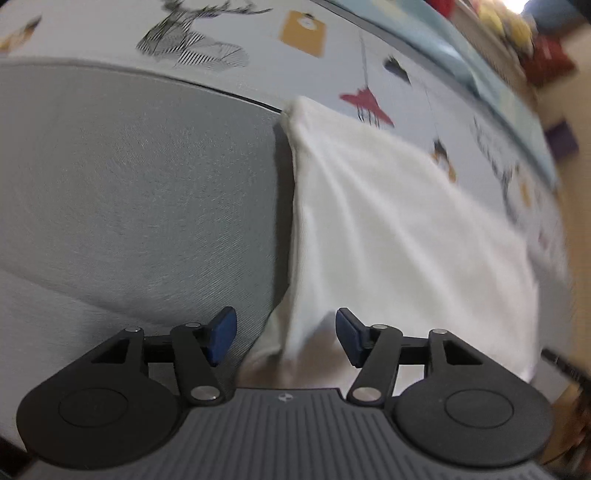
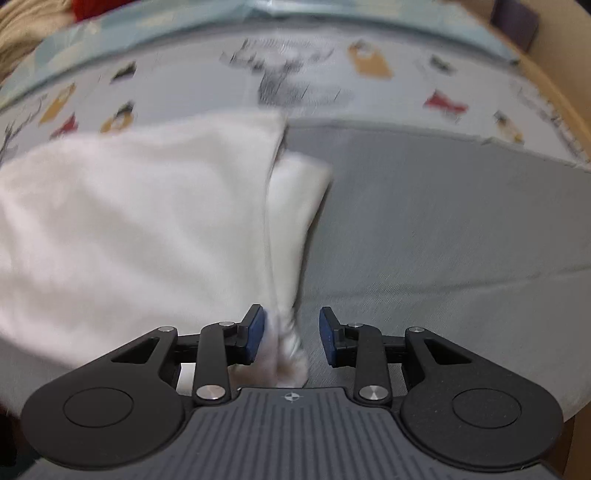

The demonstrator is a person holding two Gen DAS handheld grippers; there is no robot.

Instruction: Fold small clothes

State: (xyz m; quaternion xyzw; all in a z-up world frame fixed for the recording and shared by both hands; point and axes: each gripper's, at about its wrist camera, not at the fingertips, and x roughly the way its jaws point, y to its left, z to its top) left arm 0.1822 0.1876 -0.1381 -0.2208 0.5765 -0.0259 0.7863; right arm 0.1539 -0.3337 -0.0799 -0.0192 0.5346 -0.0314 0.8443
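A white garment [image 1: 399,229] lies on a grey cloth [image 1: 140,192] over a patterned sheet. In the left wrist view its near corner hangs between the fingers of my left gripper [image 1: 286,338], whose jaws stand wide apart, not clamping it. In the right wrist view the white garment [image 2: 140,221] fills the left half, with a sleeve [image 2: 295,199] sticking out to the right. My right gripper [image 2: 291,334] is open, with a bunched edge of the garment between its blue pads, nearer the left pad [image 2: 255,332]. Both views are blurred.
The patterned sheet [image 1: 325,70] with deer and coloured shapes lies beyond the grey cloth [image 2: 443,229]. A light blue band [image 1: 491,74] borders it. Red and yellow items [image 1: 517,29] sit at the far right edge.
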